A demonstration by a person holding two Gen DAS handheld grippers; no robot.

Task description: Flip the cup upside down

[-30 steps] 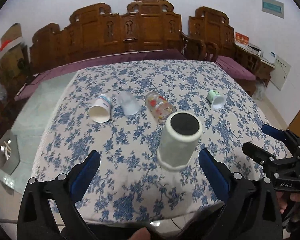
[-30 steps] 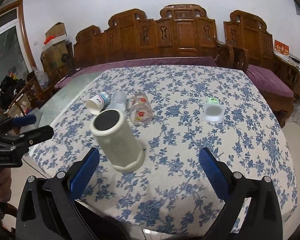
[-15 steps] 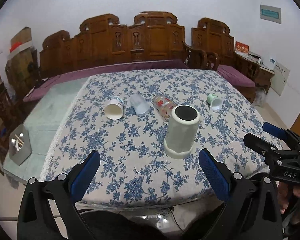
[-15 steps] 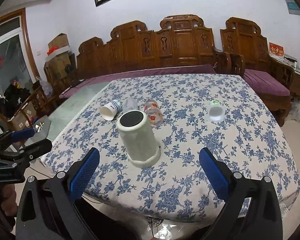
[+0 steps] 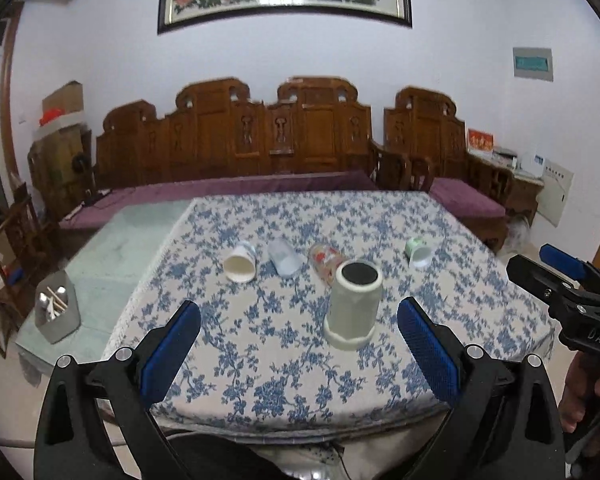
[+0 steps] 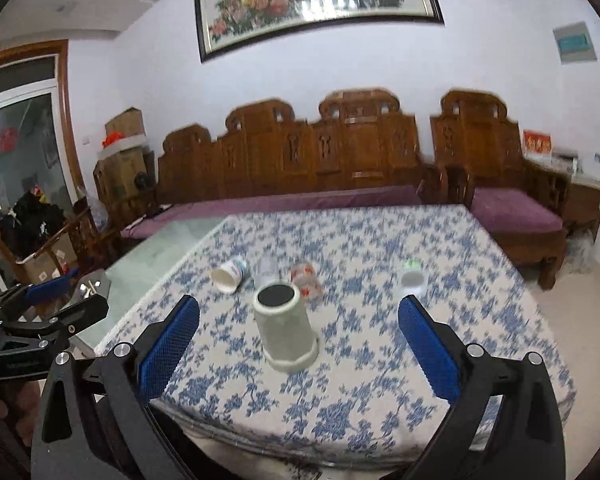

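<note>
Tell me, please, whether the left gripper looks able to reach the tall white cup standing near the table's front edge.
Probably yes: the left gripper is open, the white cup stands between and beyond its fingers, and only bare tablecloth lies between.

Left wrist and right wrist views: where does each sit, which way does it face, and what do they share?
Left wrist: behind the open left gripper, facing table and sofa; right gripper at right edge.
Right wrist: behind the open right gripper, same direction; left gripper at left edge.
Shared: pale cup standing rim down on the tablecloth.
</note>
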